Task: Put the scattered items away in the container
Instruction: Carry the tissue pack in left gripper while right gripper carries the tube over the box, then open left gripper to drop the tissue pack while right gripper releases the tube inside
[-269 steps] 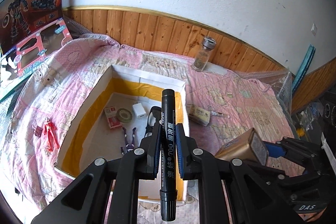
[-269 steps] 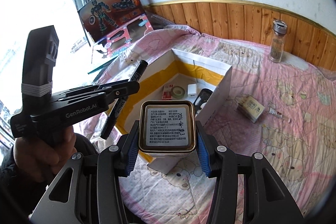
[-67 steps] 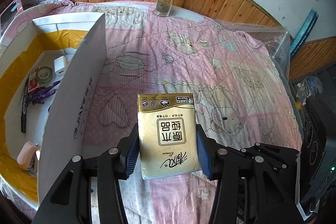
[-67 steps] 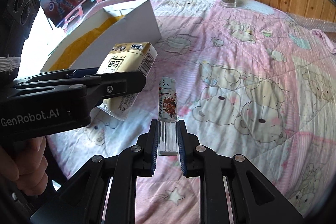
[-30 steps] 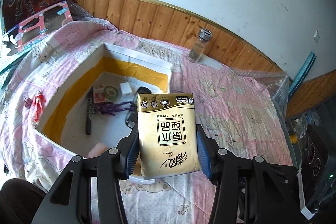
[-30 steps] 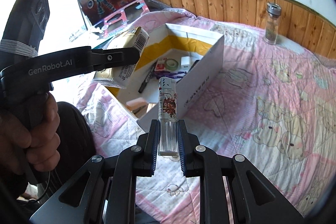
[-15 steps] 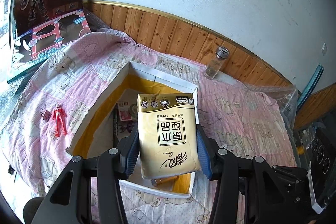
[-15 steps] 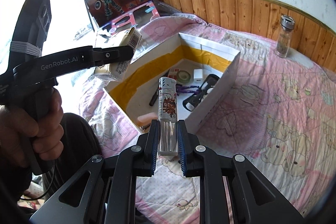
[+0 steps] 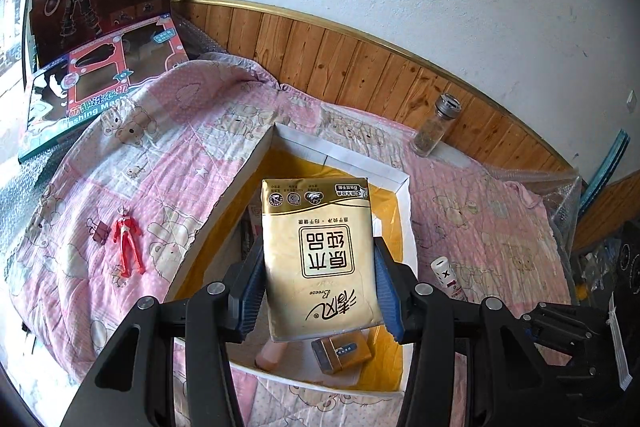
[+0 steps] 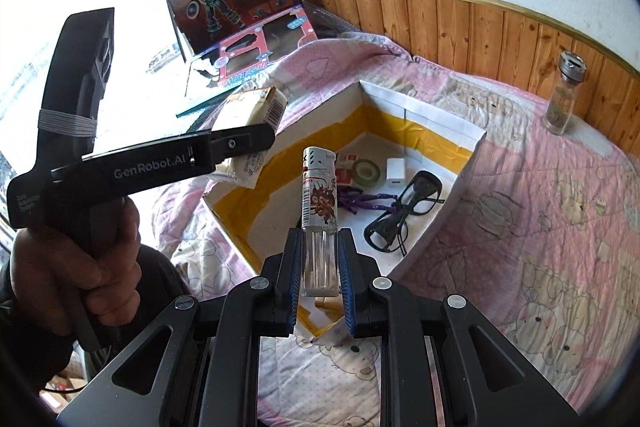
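Left wrist: my left gripper grips 1 tissue pack above the box; 1 gold tin lies inside, while 1 red figure and 1 clip wait left of it.

Right wrist: my right gripper clamps 1 lighter over the box, which holds 1 pair of glasses. I judge the tidying well along.
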### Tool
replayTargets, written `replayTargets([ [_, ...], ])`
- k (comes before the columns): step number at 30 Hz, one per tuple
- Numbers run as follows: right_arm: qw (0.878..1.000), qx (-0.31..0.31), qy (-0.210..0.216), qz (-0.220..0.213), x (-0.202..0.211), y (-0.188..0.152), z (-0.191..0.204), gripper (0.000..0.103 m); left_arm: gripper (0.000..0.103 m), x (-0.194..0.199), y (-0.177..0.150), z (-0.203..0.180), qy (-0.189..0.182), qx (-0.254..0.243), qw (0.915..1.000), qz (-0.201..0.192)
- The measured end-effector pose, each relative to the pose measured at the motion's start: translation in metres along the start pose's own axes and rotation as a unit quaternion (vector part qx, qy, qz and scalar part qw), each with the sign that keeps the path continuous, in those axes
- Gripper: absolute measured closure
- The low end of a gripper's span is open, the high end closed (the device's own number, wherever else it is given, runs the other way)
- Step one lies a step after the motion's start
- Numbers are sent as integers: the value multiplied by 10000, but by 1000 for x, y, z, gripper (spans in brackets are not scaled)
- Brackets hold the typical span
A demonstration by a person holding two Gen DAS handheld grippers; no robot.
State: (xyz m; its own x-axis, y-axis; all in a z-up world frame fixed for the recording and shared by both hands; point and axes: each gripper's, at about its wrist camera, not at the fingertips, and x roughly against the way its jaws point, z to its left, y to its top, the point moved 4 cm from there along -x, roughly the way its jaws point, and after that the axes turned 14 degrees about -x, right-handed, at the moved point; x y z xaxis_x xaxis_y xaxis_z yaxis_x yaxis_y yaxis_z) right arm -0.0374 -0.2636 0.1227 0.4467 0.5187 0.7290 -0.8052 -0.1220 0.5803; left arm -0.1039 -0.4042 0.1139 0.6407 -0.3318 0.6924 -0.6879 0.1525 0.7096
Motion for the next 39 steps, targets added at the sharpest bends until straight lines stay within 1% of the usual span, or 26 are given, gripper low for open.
replayTargets([
  [5,10000,-70,-34,60,-15,14,-3,84,53,-29,-10,10,-175,340,9986,358],
  [8,9999,-76,-78,105,-25,24,-4,84,53,-44,-17,11,-190,387,9976,550],
  [12,9997,-62,-159,148,-38,40,-9,84,53,-56,-25,6,-267,331,9963,753],
  [19,9990,-134,-360,238,-60,62,-29,84,53,-79,-33,-7,-380,82,9935,1073],
  [24,9980,-230,-461,373,-80,76,-40,84,53,-94,-35,-12,-400,-91,9913,1252],
  [28,9969,-260,-582,470,-98,90,-46,84,53,-104,-39,-13,-437,-136,9892,1389],
  [35,9951,-313,-633,697,-132,107,-50,84,52,-117,-40,-3,-388,-86,9881,1485],
  [39,9951,-261,-631,712,-146,112,-52,82,51,-123,-39,-4,-431,-131,9876,1505],
])
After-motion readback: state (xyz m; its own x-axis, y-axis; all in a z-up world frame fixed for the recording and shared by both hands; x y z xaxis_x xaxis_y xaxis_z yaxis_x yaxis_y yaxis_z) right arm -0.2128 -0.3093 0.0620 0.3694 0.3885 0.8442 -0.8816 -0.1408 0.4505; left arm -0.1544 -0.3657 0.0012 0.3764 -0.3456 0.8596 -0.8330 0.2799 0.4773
